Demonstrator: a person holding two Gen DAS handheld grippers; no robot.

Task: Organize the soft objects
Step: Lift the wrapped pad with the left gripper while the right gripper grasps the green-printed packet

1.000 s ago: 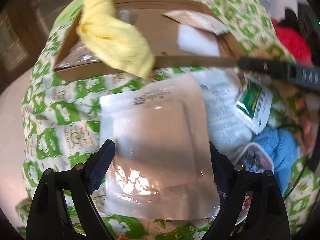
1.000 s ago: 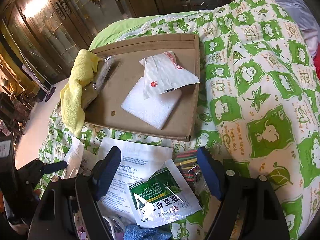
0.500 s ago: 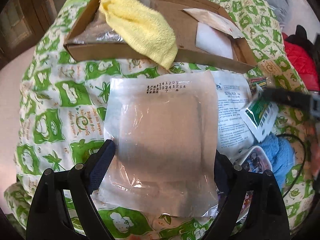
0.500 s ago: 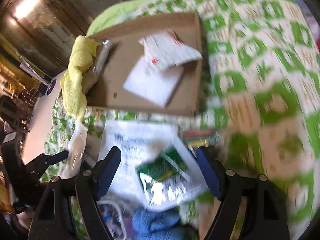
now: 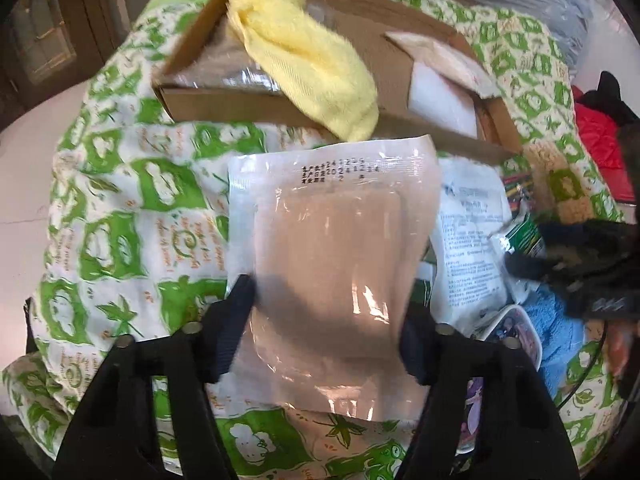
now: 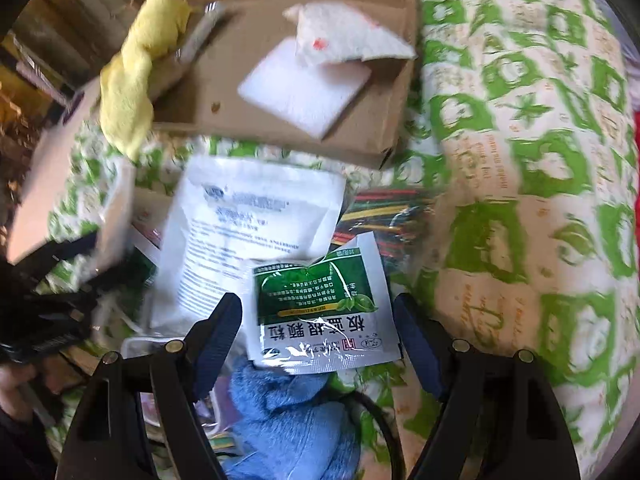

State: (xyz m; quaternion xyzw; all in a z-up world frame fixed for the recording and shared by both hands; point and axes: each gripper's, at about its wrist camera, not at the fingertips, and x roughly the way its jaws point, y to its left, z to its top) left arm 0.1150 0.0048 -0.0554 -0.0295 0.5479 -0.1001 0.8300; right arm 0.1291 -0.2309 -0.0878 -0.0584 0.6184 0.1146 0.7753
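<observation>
Left wrist view shows the left gripper [image 5: 326,316], its fingers just closing onto the clear pouch [image 5: 332,248] over the quilt, next to carry into the cardboard box [image 5: 408,52]; right gripper [image 6: 320,336] spread above the green sachet [image 6: 320,312].

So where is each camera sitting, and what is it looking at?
Left wrist: sits on the left gripper, looking down at the clear packet its pads pinch after closing in; the right gripper shows too.
Right wrist: sits on the right gripper, open above the green sachet; the left gripper shows at the edge.
Both see the cardboard box and yellow cloth.
</observation>
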